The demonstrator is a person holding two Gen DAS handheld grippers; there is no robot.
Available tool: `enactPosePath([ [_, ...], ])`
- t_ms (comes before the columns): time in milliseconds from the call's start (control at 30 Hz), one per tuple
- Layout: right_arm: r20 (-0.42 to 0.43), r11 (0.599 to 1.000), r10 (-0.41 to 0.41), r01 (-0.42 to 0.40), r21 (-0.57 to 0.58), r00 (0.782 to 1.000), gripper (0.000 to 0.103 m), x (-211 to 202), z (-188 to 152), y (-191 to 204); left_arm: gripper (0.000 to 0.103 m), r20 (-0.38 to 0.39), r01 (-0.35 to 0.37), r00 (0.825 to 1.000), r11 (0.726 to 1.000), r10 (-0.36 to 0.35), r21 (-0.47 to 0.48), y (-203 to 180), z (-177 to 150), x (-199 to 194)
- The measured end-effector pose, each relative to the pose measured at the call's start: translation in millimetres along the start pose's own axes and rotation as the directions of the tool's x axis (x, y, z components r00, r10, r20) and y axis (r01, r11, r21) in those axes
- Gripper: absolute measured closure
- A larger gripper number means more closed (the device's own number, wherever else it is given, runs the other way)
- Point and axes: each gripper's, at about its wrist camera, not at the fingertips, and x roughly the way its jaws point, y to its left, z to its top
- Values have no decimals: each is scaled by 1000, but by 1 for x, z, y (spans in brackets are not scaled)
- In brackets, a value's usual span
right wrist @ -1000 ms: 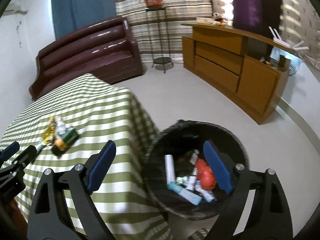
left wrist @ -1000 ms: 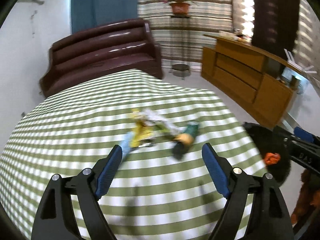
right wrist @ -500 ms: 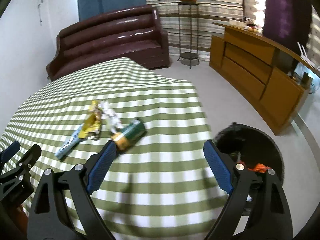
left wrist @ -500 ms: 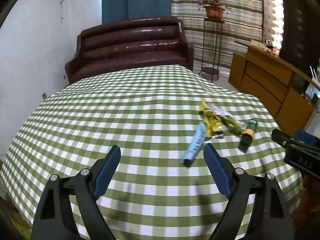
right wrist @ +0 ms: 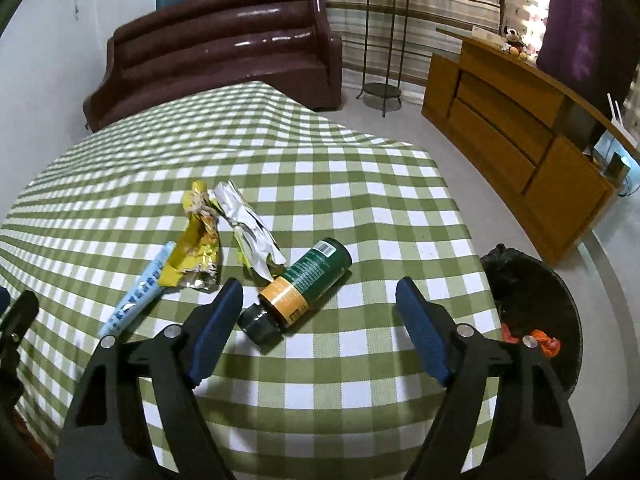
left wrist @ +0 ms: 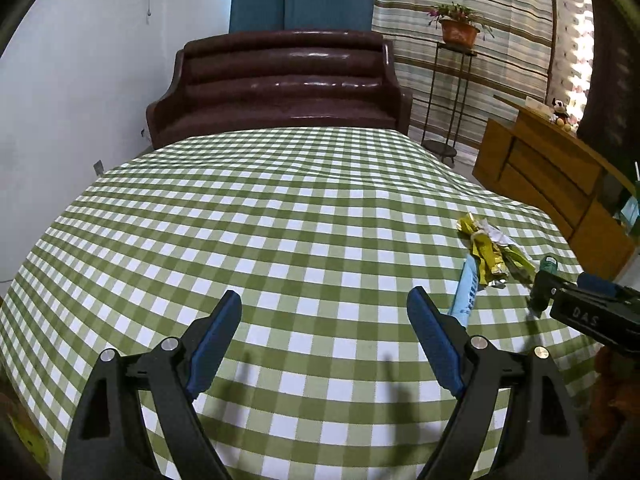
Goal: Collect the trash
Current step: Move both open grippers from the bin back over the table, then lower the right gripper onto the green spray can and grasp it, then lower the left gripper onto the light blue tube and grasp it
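Note:
On the green checked tablecloth (right wrist: 360,208) lies a small heap of trash: a green bottle (right wrist: 310,276) on its side with an orange label and a black cap, a yellow wrapper (right wrist: 198,248), a crumpled white wrapper (right wrist: 248,224) and a light blue tube (right wrist: 138,292). My right gripper (right wrist: 319,292) hovers just short of the bottle. Its jaws are closing and the bottle lies ahead between them, untouched, close to the left finger. My left gripper (left wrist: 325,304) is open over bare cloth, with the blue tube (left wrist: 466,288) and yellow wrapper (left wrist: 486,252) off to its right.
A round bin lined with a black bag (right wrist: 532,304) stands on the floor right of the table, with orange trash (right wrist: 542,342) inside. A dark brown sofa (left wrist: 280,80) sits behind the table. A wooden sideboard (right wrist: 512,120) and a plant stand (right wrist: 380,40) are at the right.
Both views have swung left. The right gripper has come from above the bin to over the trash on the table, and its jaws have narrowed a little. The left gripper now faces bare cloth.

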Motion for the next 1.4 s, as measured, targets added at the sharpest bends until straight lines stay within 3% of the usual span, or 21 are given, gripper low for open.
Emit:
enactPosePath([
  [167, -13, 1000, -23, 23, -6, 1000, 35, 1, -1, -6, 21, -3, 26, 1000, 1000, -26, 9, -2, 3, 4],
  [433, -13, 999, -25, 25, -25, 1000, 37, 2, 0, -15, 21, 0, 66, 998, 998, -66, 22, -19, 10, 8],
  [767, -31, 999, 19, -20, -37, 999, 79, 15, 12, -11, 21, -19, 107, 994, 993, -106, 49, -42, 16, 16],
  [1267, 2, 999, 51, -51, -16, 999, 80, 5, 8, -27, 21, -88, 167, 984, 977, -156, 135, -78, 14, 32],
  [1367, 7, 998, 58, -58, -10, 998, 80, 2, 5, -31, 27, -108, 173, 982, 971, -156, 163, -87, 15, 38],
  [1400, 7, 998, 61, -61, -7, 998, 80, 1, 5, -32, 34, -121, 178, 980, 968, -158, 174, -91, 15, 41],
])
